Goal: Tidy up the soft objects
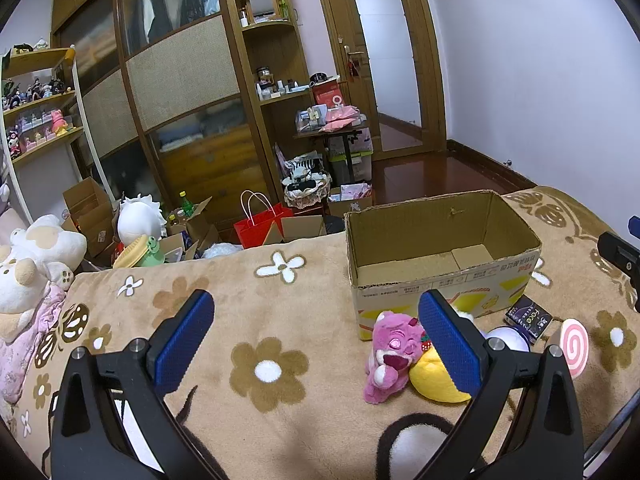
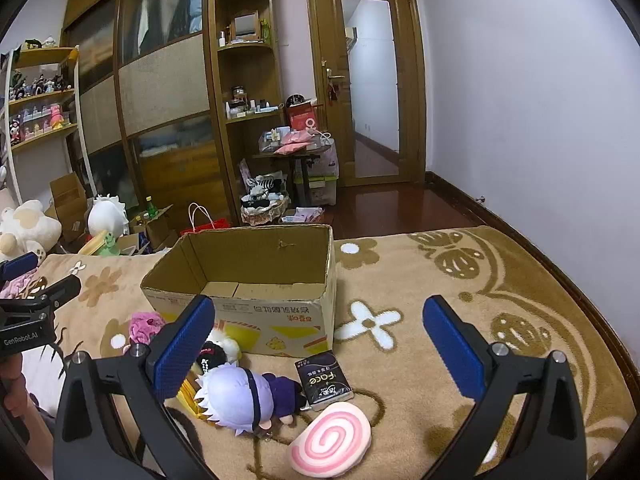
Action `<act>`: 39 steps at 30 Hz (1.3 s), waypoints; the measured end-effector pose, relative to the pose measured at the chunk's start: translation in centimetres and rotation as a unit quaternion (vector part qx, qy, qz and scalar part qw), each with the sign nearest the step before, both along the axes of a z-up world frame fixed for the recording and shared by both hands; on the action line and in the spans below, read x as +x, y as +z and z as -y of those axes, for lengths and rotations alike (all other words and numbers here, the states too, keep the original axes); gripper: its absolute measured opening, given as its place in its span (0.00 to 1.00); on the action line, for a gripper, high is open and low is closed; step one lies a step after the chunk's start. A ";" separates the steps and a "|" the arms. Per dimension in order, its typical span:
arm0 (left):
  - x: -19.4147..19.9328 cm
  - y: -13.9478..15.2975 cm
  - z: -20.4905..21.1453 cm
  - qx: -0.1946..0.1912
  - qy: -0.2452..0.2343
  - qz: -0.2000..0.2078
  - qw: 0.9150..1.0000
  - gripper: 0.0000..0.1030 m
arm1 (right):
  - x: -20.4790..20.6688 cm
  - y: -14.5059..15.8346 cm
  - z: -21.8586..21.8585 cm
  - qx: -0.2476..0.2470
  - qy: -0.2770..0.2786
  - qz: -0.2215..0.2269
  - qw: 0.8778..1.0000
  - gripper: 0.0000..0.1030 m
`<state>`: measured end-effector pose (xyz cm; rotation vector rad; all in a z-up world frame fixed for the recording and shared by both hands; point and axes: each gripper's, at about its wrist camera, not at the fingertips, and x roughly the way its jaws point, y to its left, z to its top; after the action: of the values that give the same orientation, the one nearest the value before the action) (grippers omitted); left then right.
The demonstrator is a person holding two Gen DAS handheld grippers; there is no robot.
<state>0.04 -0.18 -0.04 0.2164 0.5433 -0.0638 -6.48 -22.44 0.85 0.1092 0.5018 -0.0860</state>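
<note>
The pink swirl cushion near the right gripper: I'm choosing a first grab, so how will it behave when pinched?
The pink swirl cushion looks puffy, so it will probably squash and feel light. Lying flat on the fuzzy blanket, it seems unlikely to roll. The open right gripper may find its rounded edge harder to pinch.

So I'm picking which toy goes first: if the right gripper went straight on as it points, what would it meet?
Probably bare blanket right of the tissue pack; the right gripper stands open.
</note>
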 end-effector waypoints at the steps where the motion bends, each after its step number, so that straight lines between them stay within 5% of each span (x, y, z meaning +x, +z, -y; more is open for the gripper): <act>1: 0.0 0.0 0.0 0.000 0.000 0.000 1.000 0.98 | 0.0 0.0 0.0 0.001 -0.001 0.000 1.000 1.00; 39: 0.1 0.0 0.1 0.003 0.000 -0.003 1.000 0.98 | 0.3 -0.2 -0.2 -0.002 -0.001 -0.009 1.000 1.00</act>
<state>0.12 -0.27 -0.03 0.2224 0.5492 -0.0623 -6.15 -22.25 0.64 0.1060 0.5185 -0.0904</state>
